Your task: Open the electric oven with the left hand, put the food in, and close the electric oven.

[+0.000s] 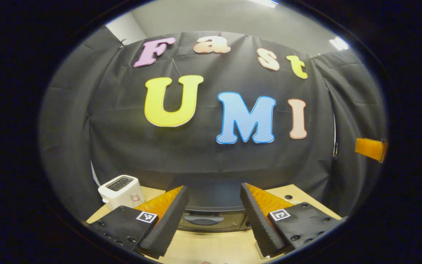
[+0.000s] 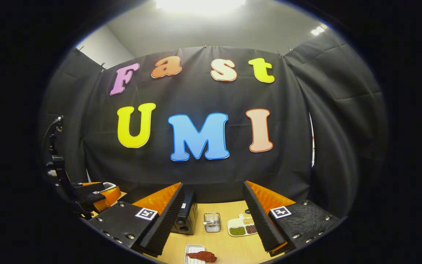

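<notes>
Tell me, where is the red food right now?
In the right gripper view, the red food lies on a small white tray on the table, low between the right gripper fingers, nearer than the metal cup.

Oven mostly hidden behind fingers — door closed.

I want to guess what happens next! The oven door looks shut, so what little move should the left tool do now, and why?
Probably ease the left tool forward and down toward the oven's door handle. The oven sits on the table straight ahead between its open fingers, the door looks closed, and nothing is gripped yet. The food waits on its small tray near the open right tool.
</notes>
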